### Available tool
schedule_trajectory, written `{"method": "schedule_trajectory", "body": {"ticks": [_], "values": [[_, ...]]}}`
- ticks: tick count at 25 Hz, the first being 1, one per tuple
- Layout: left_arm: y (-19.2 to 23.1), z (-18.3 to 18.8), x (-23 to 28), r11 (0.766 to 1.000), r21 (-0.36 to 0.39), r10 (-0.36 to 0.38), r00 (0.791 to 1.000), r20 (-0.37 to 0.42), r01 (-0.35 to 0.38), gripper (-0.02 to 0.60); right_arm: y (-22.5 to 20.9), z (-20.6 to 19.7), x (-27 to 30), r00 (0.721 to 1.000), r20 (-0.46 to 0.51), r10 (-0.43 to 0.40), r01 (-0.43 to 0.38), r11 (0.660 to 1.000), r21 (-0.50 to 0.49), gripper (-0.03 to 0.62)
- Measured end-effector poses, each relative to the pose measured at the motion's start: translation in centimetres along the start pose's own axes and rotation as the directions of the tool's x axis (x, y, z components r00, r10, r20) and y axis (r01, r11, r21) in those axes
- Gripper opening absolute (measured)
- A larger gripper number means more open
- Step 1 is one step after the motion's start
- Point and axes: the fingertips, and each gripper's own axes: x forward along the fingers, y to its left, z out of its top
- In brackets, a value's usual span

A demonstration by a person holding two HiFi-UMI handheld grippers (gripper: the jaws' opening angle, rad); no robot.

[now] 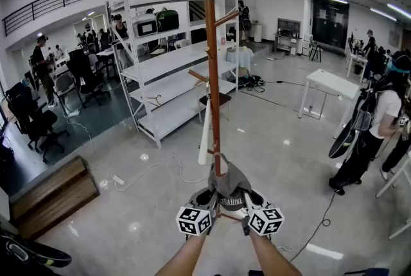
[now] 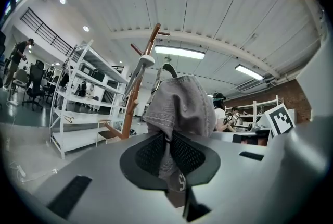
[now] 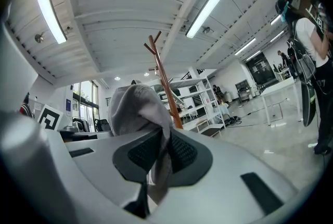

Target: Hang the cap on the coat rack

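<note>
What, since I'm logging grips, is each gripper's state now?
Left gripper: closed on the cap.
Right gripper: closed on the same cap.

The coat rack (image 1: 213,76) stood just ahead of my left gripper (image 1: 204,199) and right gripper (image 1: 252,201); floor (image 1: 282,159) lay open either side, shelving (image 1: 168,63) farther left.

The cap (image 1: 229,181) is grey woven cloth, matt, with raised stitched seams. The left gripper (image 2: 169,160) and right gripper (image 3: 160,158) have smooth, matt grey plastic bodies. Their pads (image 2: 151,152) are black with a fine mesh texture. The rack (image 1: 212,76) is reddish-brown wood, smooth with a slight sheen. The floor (image 1: 276,140) is pale, polished and glossy, mirroring the lights. The shelves (image 1: 168,69) look like white painted metal.
</note>
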Motion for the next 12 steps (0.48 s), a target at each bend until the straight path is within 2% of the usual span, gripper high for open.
{"method": "schedule_trajectory", "body": {"ticks": [12], "values": [[4.3, -2.6, 4.2, 0.999, -0.04, 0.015, 0.999, -0.04, -0.017, 0.044, -3.1, -2.6, 4.7, 0.999, -0.037, -0.011, 0.013, 0.999, 0.052, 0.041]]}}
